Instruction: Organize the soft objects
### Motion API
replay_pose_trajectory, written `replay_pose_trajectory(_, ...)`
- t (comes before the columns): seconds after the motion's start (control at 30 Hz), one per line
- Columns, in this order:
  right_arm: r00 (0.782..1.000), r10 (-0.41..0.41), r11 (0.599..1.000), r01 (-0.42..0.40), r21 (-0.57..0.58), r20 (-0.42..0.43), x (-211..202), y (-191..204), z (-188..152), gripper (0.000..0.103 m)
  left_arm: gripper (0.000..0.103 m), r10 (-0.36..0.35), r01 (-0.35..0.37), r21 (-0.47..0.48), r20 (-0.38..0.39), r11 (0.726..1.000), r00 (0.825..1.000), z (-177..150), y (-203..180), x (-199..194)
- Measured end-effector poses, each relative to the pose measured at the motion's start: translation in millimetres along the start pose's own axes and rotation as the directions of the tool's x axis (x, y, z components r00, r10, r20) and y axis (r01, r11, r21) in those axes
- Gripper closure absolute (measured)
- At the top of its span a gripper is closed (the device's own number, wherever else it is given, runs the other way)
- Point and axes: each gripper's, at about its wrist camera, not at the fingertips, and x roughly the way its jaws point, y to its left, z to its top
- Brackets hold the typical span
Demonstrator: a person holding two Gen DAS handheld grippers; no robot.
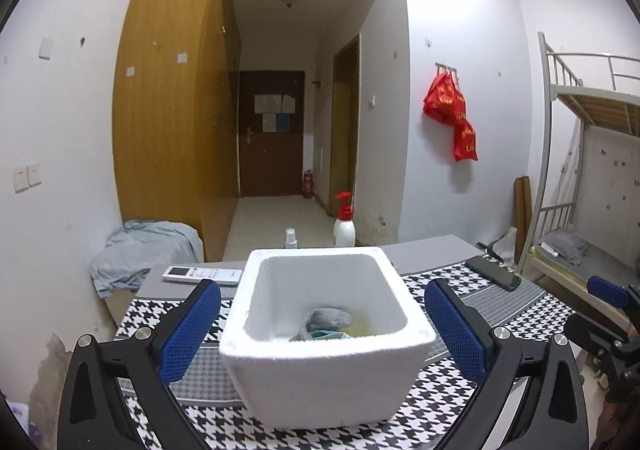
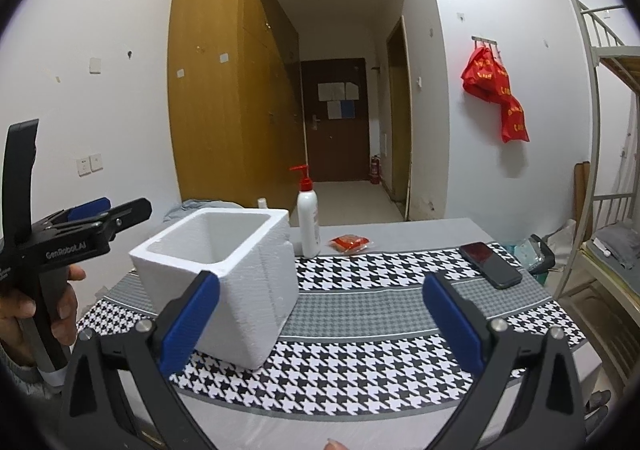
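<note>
A white foam box (image 1: pixel 320 378) stands on the houndstooth cloth (image 1: pixel 500 362) just ahead of my left gripper (image 1: pixel 322 288). That gripper is open, with its blue pads (image 1: pixel 190 334) wide on either side of the box and not pressing on it. At the bottom of the box lie a grey fuzzy item (image 1: pixel 326 317), a teal piece (image 1: pixel 326 335) and something yellow (image 1: pixel 360 326). My right gripper (image 2: pixel 322 282) is open over the cloth with nothing between its pads. The box (image 2: pixel 224 282) sits to its left, and the left gripper (image 2: pixel 80 230) is held in a hand at the far left.
A black phone (image 2: pixel 490 264) lies at the right of the cloth. A pump bottle (image 2: pixel 308 224) and a red packet (image 2: pixel 351 243) stand behind the box, with a remote (image 1: pixel 202 275) and a small spray bottle (image 1: pixel 291 238). A bunk bed (image 1: pixel 580 186) is on the right.
</note>
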Motion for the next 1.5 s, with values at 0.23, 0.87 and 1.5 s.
replay_pose_trajectory(0.23, 1.0, 0.012, 1.0, -0.011, -0.017, 0.023, -24, 9, -4, 0.0, 0.001, 0.014, -0.015, 0.003, 0.037, 1.0, 0.999, -9, -6, -38)
replay_pose_trajectory(0.87, 0.997, 0.01, 1.0, -0.011, 0.015, 0.07, -75, 31, -34, 0.0, 0.001, 0.011, -0.013, 0.025, 0.079, 1.0, 0.997, -55, -16, -107)
replay_pose_trajectory(1.5, 0.996, -0.026, 0.999, 0.03, -0.042, 0.091, -104, 60, -86, 0.0, 0.001, 0.063, -0.068, 0.031, 0.138, 0.997, 0.988, -118, -12, -145)
